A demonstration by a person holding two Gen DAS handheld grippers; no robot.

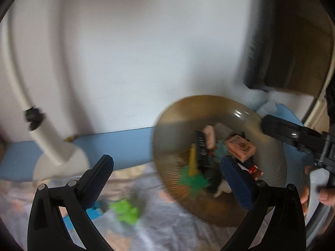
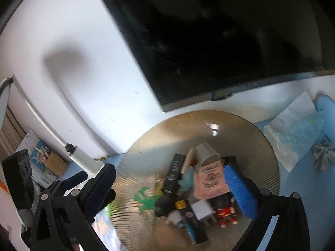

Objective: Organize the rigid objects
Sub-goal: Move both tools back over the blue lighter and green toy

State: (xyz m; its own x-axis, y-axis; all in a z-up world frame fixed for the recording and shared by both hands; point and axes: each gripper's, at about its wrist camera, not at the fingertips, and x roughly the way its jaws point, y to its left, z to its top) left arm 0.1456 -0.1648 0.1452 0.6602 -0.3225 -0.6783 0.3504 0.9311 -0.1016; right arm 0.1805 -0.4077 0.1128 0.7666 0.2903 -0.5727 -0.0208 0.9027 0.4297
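Left tongs [image 1: 167, 171] apart, w/ green toy [image 1: 125, 210] between, right tongs [image 2: 175, 186] apart over bowl [image 2: 150, 146].

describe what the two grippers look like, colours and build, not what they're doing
Both are black plastic. The left gripper has two angular arms with silver rivets at the joints, ending in fingers with dark blue ribbed pads. The right gripper is built the same, with a brighter blue dotted pad. A bare hand shows behind one gripper; no sleeve or cable is visible.
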